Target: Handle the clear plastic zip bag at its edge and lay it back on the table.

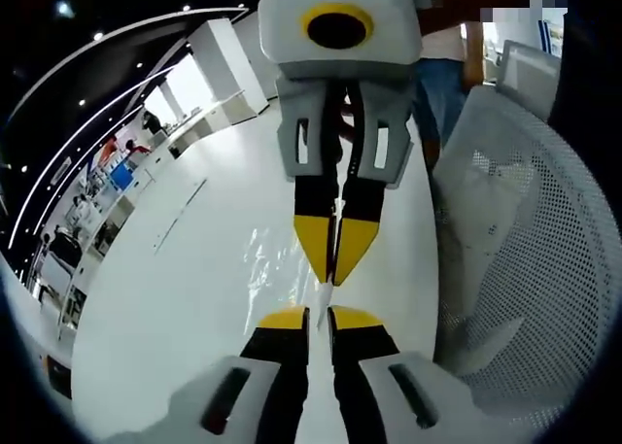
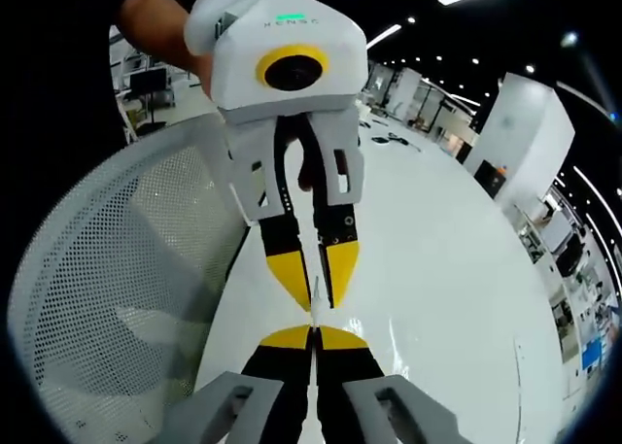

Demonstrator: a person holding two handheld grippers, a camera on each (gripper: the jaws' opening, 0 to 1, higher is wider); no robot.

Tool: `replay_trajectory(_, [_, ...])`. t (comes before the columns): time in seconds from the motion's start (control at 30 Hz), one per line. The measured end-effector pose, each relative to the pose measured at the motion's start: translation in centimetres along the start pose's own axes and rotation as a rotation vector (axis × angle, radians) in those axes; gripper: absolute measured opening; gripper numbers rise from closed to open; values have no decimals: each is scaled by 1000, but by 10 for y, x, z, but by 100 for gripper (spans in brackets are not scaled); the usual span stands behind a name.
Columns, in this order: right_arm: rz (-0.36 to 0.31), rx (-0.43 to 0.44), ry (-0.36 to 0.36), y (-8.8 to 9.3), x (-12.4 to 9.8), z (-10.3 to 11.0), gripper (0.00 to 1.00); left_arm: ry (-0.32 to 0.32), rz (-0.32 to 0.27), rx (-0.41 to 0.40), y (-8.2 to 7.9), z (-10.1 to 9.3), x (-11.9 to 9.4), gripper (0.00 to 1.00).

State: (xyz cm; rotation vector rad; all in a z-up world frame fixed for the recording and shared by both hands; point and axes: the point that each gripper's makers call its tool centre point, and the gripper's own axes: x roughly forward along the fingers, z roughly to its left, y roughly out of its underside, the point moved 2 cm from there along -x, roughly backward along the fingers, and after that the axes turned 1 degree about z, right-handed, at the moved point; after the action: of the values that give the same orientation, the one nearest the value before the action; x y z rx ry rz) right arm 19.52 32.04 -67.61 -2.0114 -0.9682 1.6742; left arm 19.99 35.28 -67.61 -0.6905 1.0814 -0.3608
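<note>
While both tongs pinch its edge | zip bag [image 1: 277,259] stretched between them, axis unclear

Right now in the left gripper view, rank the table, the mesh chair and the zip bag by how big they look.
1. Table
2. Mesh chair, near the camera, so possibly inflated
3. Zip bag, clear, so its outline is uncertain

My left gripper [image 1: 319,315] pinches the clear, glossy, crinkled plastic zip bag [image 1: 277,259] above the smooth, shiny white table [image 1: 194,269]; beside the table, a matt perforated mesh chair [image 1: 525,230].
</note>
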Motion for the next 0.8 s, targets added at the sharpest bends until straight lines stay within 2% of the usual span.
replay_trajectory(0.1, [5, 0, -1, 0, 1, 0, 0, 9, 6, 19, 0, -2, 0, 0])
replay_trajectory(0.23, [7, -5, -3, 0, 1, 1, 0, 17, 16, 27, 0, -3, 1, 0])
replay_trajectory(0.37, [-6, 11, -3, -3, 2, 2, 6, 22, 22, 20, 1, -5, 2, 0])
replay_trajectory(0.8, [-23, -3, 1, -11, 5, 0, 2, 28, 15, 36, -1, -5, 1, 0])
